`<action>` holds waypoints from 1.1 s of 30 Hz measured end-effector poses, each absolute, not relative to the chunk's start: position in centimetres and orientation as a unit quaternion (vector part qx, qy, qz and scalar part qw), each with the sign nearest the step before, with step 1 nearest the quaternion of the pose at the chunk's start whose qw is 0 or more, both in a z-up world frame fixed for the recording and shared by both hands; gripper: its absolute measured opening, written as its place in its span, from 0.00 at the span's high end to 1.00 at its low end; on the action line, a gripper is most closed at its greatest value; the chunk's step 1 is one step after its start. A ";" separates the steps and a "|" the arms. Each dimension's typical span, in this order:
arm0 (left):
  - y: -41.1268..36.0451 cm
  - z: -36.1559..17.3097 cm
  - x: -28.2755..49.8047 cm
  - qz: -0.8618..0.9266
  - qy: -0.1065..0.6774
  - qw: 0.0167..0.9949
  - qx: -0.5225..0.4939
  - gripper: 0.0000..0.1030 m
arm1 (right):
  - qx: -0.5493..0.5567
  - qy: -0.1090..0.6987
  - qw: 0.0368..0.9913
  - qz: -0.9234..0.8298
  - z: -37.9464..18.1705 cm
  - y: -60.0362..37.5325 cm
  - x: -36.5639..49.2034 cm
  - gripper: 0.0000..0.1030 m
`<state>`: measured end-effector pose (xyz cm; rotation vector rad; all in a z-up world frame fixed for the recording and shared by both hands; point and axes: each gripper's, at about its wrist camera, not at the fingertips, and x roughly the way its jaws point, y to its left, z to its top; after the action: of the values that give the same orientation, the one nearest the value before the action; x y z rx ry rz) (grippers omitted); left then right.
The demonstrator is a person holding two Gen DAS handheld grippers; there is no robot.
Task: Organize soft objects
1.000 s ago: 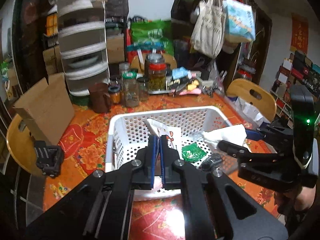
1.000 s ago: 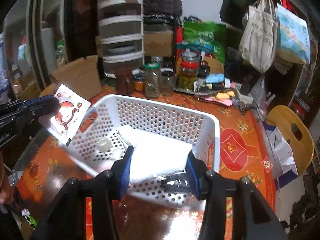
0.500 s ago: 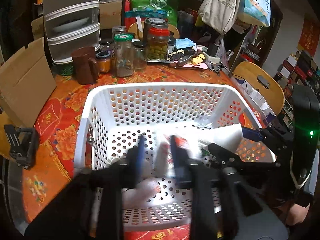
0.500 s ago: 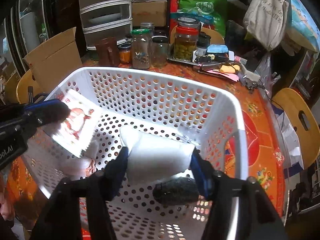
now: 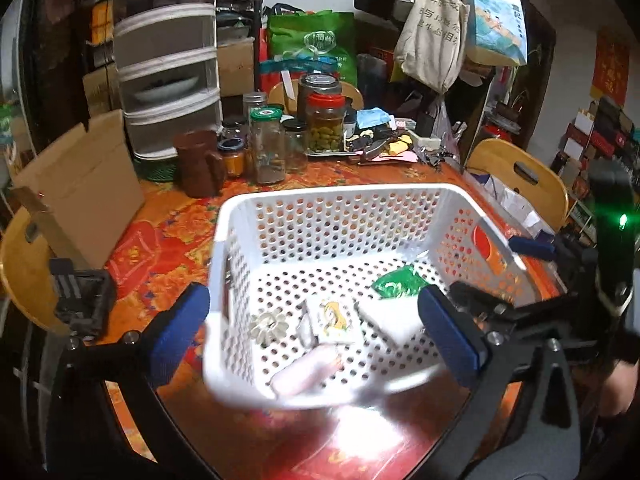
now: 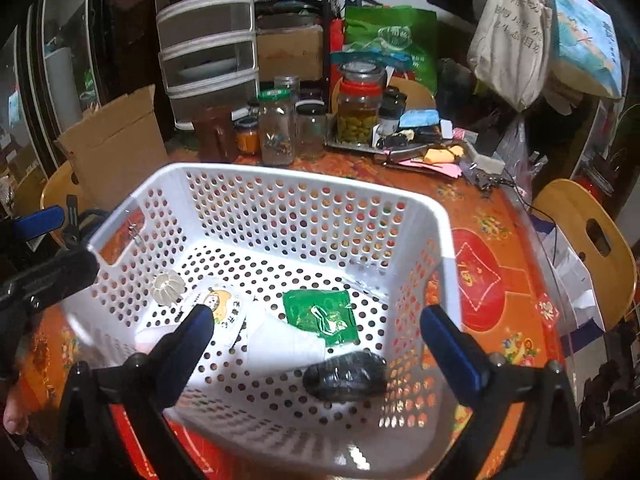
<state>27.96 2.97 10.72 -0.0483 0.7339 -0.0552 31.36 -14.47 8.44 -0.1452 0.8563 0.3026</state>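
Hovering over the near rim of the white perforated basket [image 5: 332, 200], left gripper [image 5: 316, 334] spread wide, blue pads apart on either side of the near wall, nothing between them. Same for the right gripper [image 6: 320, 340]: jaws wide, empty, angled down into the basket from its near side; seen from the left wrist view at the basket's right edge, just outside the rim. Lying on the basket floor: a cartoon-printed packet [image 5: 334, 320], a white folded cloth [image 6: 280, 338] touching it, a green sachet [image 6: 320, 316] just beside the cloth, a dark wrapped bundle [image 6: 346, 376] near the right front corner, a pale pleated round piece [image 6: 168, 288] toward the left wall, a pinkish roll [image 5: 306, 370] by the near wall. Basket resting on the red floral tablecloth [image 6: 480, 280], glass jars [image 6: 276, 128] well behind it.
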 end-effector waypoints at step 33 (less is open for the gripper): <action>0.0 16.2 -6.8 0.007 0.246 0.969 -0.024 0.00 | -0.020 0.266 0.951 0.157 17.4 -19.2 -1.9 0.00</action>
<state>-6.79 0.01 16.17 -0.0493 0.4972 0.0149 -1.95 -19.23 17.38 -0.0416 0.5406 0.3184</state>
